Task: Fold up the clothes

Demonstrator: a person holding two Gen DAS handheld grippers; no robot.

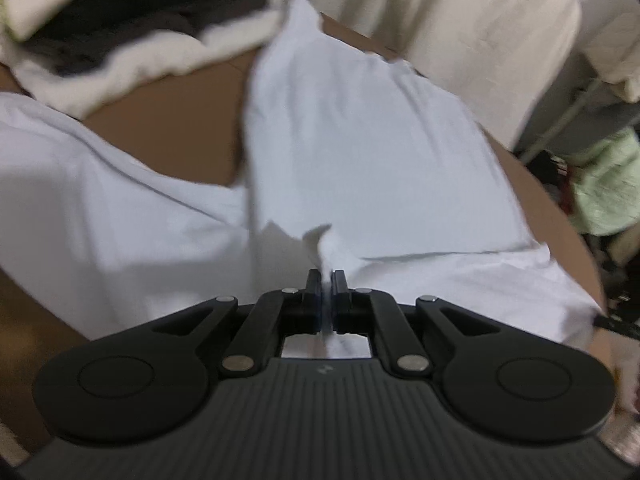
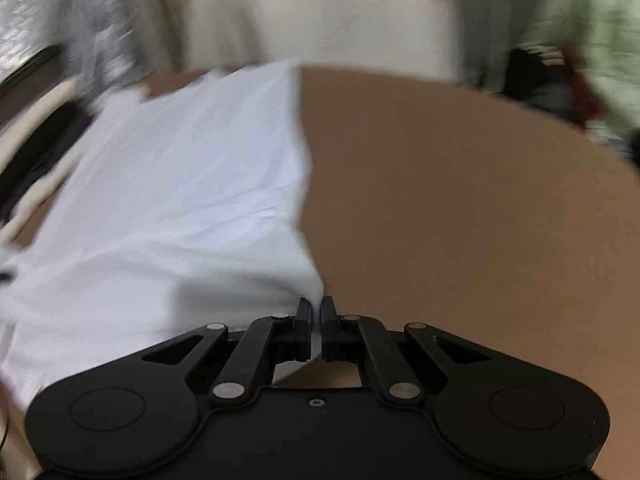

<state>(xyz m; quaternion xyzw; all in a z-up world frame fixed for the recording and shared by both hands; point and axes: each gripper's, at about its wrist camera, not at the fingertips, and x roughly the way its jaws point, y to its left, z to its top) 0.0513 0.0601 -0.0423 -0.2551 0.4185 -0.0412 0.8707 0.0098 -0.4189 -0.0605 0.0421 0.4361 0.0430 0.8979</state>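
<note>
A white garment (image 1: 360, 140) lies spread on a brown table (image 1: 168, 120), with a folded panel lying over its middle. My left gripper (image 1: 326, 276) is shut on a pinched ridge of this white cloth near its near edge. In the right wrist view the same white garment (image 2: 180, 184) covers the left half of the brown table (image 2: 460, 200). My right gripper (image 2: 316, 304) is shut on the near right corner of the cloth. Both views are blurred.
A cream basket (image 1: 120, 60) holding dark clothes (image 1: 140, 0) stands at the table's far left. Cream fabric (image 1: 480, 20) hangs beyond the far edge. A pale green cloth (image 1: 604, 184) and dark clutter lie off the table to the right.
</note>
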